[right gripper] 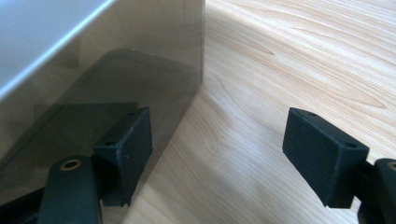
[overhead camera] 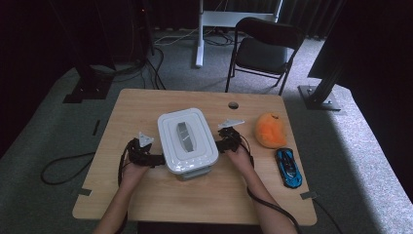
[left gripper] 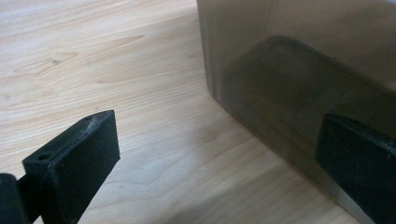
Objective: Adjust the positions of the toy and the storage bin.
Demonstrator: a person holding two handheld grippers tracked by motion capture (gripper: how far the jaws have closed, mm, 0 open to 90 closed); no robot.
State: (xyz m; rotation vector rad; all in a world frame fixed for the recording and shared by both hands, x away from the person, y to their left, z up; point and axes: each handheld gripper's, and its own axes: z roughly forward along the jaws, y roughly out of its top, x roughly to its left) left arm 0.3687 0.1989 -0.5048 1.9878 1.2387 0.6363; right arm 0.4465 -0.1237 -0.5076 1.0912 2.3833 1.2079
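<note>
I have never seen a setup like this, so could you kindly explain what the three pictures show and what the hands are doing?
A person sits at a light wooden table with a hand-held two-jaw tool in each hand. The high view looks down from above; the other two pictures come from small cameras riding on each tool, looking along its black jaws.

The left gripper and the right gripper stand at opposite sides of a white-lidded, smoky translucent plastic box. In both gripper views the jaws stand wide open, one jaw against or very near the box wall, so nothing is clamped.

Beside the box lie an orange plush toy and a blue toy car.
</note>
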